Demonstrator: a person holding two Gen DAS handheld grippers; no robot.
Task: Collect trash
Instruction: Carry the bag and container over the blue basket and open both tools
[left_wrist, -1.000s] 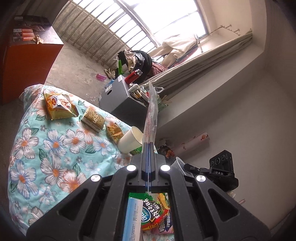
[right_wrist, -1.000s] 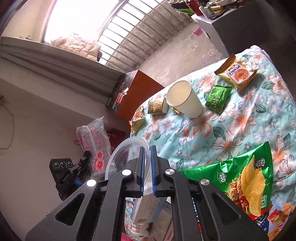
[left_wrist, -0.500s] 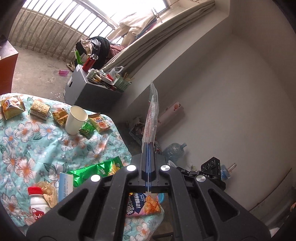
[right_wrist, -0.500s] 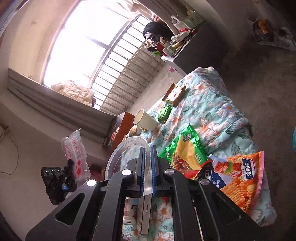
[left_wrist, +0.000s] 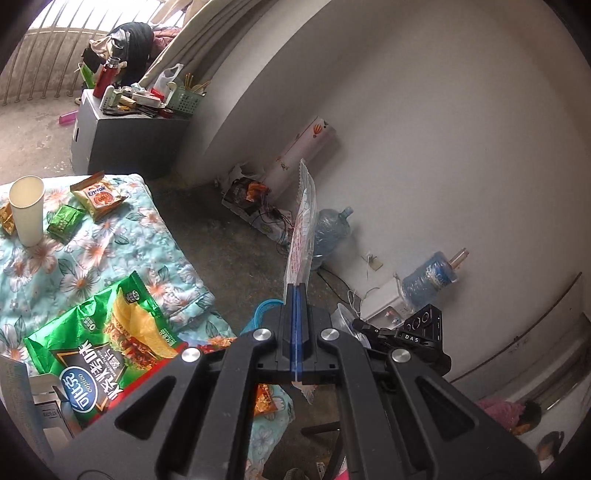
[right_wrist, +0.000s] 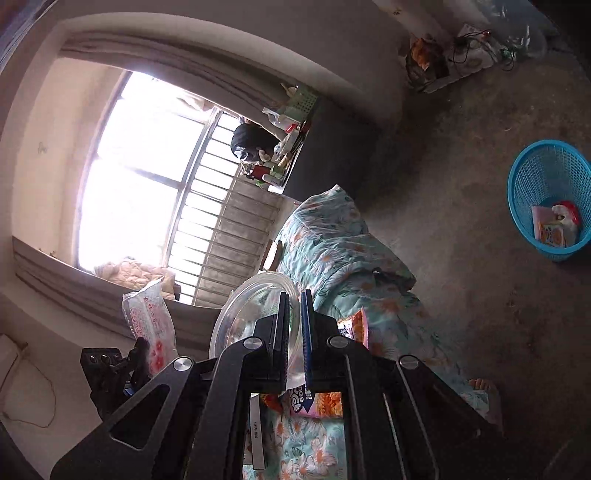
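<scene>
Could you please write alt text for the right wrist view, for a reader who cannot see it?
The right gripper holds a clear plastic lid by its rim above a floral quilt. On the concrete floor to the right stands a blue basket with some wrappers inside. At left, the left gripper holds a clear wrapper before a bright barred window.

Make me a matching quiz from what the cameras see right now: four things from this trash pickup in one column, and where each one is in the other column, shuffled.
Things:
1. clear plastic wrapper
2. clear plastic container
3. blue basket
4. paper cup

Places:
A. standing upright on the floral quilt
B. clamped in the left gripper
C. on the bare floor, trash already inside
D. rim pinched in the right gripper

Pairs: 1-B, 2-D, 3-C, 4-A
</scene>
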